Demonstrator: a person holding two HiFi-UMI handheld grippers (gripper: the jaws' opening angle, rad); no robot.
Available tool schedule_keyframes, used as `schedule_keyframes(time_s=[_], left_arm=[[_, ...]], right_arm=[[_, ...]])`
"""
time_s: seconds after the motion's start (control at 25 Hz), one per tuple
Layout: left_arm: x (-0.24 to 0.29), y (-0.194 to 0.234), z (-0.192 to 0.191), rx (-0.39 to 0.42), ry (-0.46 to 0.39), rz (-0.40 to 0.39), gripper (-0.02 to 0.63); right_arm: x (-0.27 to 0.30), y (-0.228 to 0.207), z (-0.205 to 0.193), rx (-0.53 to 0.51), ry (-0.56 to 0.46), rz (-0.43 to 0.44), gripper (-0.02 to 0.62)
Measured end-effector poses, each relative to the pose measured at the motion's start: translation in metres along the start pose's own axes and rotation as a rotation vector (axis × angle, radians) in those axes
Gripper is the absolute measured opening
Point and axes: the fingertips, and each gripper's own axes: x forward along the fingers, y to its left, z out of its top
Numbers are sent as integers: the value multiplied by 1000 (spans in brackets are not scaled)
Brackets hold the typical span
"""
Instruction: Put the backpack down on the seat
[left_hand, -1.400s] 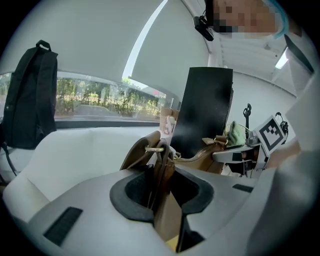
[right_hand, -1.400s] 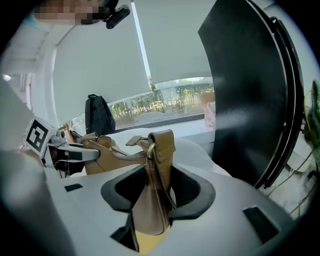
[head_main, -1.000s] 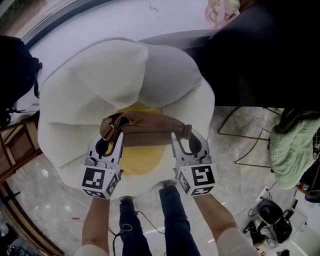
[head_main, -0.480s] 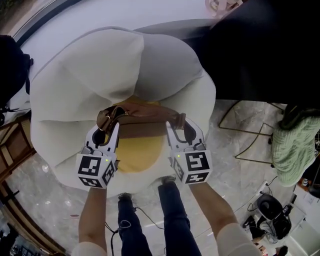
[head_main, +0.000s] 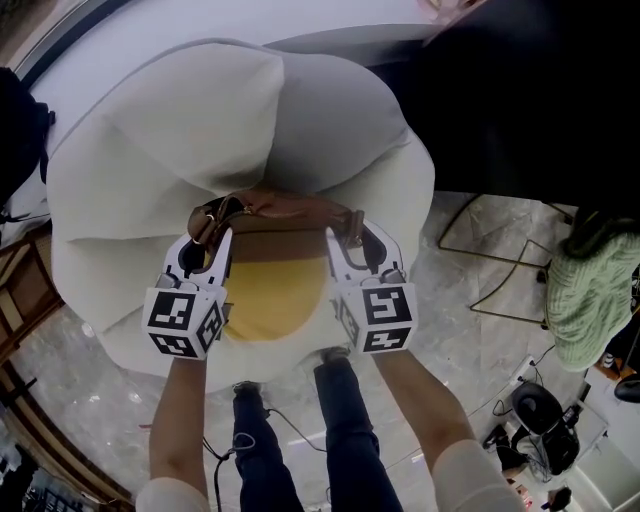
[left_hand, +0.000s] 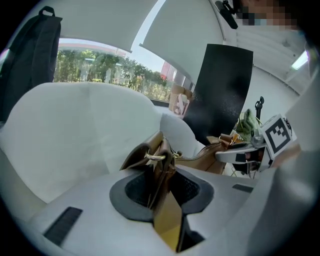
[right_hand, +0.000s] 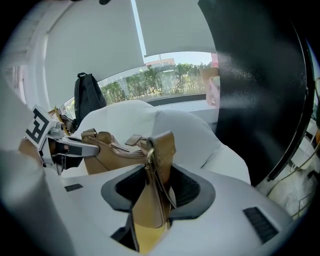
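Tan leather, smooth with a faint sheen, makes up the backpack (head_main: 290, 212), which hangs stretched between the two grippers with a zip line along its top edge. The left gripper (head_main: 207, 238) is clamped narrowly on one folded leather end, where a small metal ring (left_hand: 155, 156) shows just ahead of its dark ribbed pads. The right gripper (head_main: 352, 240) is closed a little wider on the other end, a thick leather tab with its own metal ring.

Under and beyond both grippers lies the seat (head_main: 150, 150), a puffy white shape of rounded, petal-like lobes in matte fabric. Its round yellow cushion (head_main: 272, 298) sits directly below the grippers.

Most of the backpack's body is hidden behind the grippers, so I cannot tell whether its underside touches the cushion. Past the left gripper a dark bag (left_hand: 31, 55) is cut off by the picture edge. Beyond the right gripper a flat black panel (right_hand: 260, 75) blocks that side. Glossy, marbled floor (head_main: 480, 285) shows beside the right gripper.
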Motion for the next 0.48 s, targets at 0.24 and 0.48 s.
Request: schedule_keyframes(time_s=[0.24, 0.48], left_arm=[[14, 7, -3, -10, 21, 4, 106], [28, 15, -3, -8, 35, 15, 106]], right_arm=[[15, -7, -3, 3, 15, -3, 173], [31, -12, -3, 6, 16, -6, 173]])
